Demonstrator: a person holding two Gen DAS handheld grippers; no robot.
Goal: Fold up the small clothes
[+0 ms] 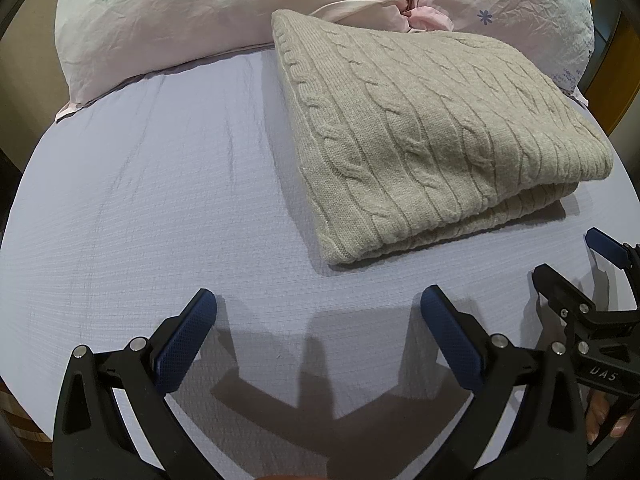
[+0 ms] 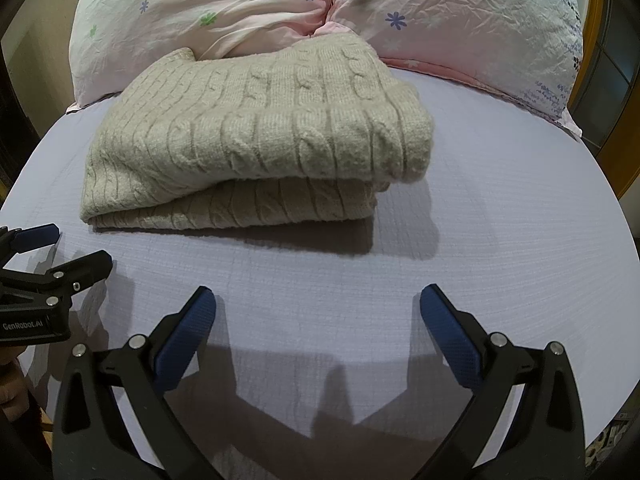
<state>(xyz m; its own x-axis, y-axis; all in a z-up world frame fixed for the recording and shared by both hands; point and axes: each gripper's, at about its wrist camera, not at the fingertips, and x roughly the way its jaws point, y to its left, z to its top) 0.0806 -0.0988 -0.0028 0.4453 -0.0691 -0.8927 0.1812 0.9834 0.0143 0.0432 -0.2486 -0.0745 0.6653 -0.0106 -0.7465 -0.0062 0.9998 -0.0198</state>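
A beige cable-knit sweater (image 1: 420, 132) lies folded in a thick rectangle on the lilac bed sheet (image 1: 160, 200), near the pillows. It also shows in the right wrist view (image 2: 260, 136), folded in layers. My left gripper (image 1: 318, 304) is open and empty, hovering over the sheet in front of the sweater. My right gripper (image 2: 318, 304) is open and empty, also short of the sweater. The right gripper shows at the right edge of the left wrist view (image 1: 576, 264), the left gripper at the left edge of the right wrist view (image 2: 76, 250).
Two pink floral pillows (image 1: 200, 20) (image 2: 460, 28) lie behind the sweater at the head of the bed. A wooden frame (image 1: 616, 92) stands at the right. The sheet (image 2: 500, 220) spreads around the sweater.
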